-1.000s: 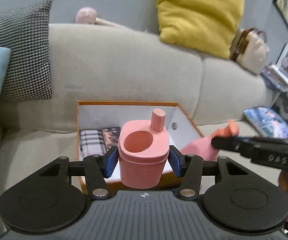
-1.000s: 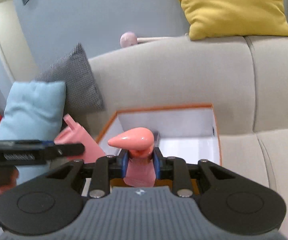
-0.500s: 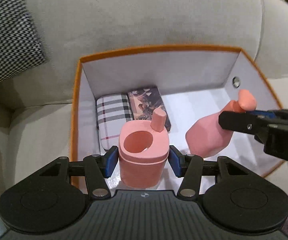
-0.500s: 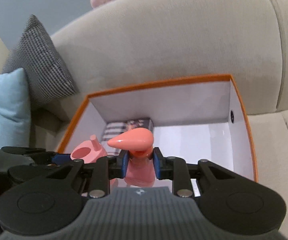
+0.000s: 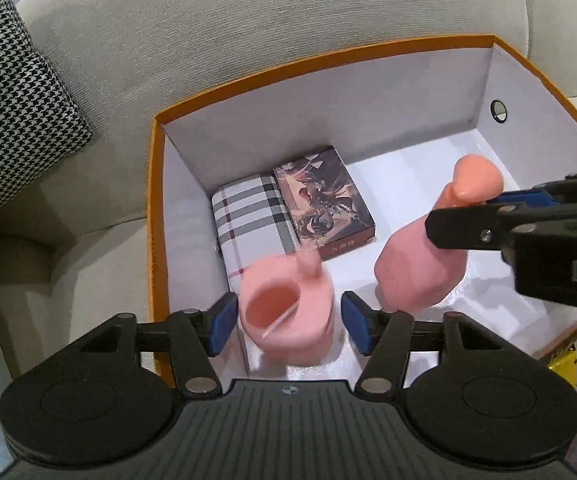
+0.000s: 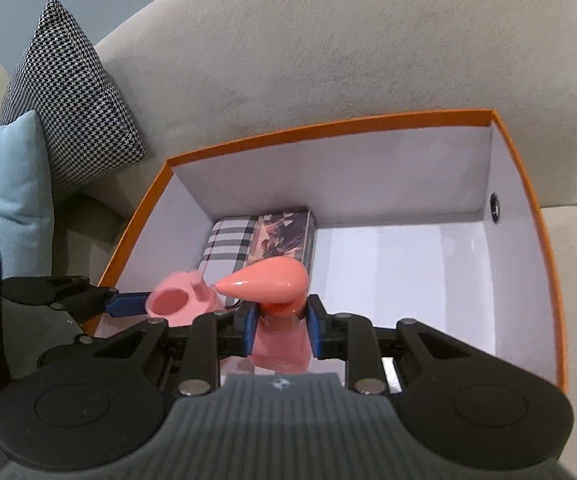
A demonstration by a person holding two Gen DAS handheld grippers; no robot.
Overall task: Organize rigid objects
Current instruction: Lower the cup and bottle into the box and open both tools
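An orange box [image 5: 328, 58] with a white inside sits on the sofa seat. A pink cup [image 5: 288, 312] with a peg on its rim sits low at the box's near left, blurred and tilted. My left gripper [image 5: 288, 328] straddles it with its jaws opening, and gaps show beside both blue pads. My right gripper [image 6: 280, 320] is shut on the neck of a pink pump bottle [image 6: 278, 344]. The bottle [image 5: 420, 272] stands low in the box just right of the cup [image 6: 176, 300].
A plaid case [image 5: 248, 224] and a dark printed card box [image 5: 320, 204] lie side by side at the box's back left. A houndstooth cushion [image 6: 68, 92] and a light blue cushion [image 6: 4, 184] lean at left. The box's right half [image 6: 408, 264] has bare white floor.
Both grippers came down from above the sofa into the box. The left jaws have widened off the pink cup, which now looks blurred and tilted. The right grip on the bottle is unchanged.
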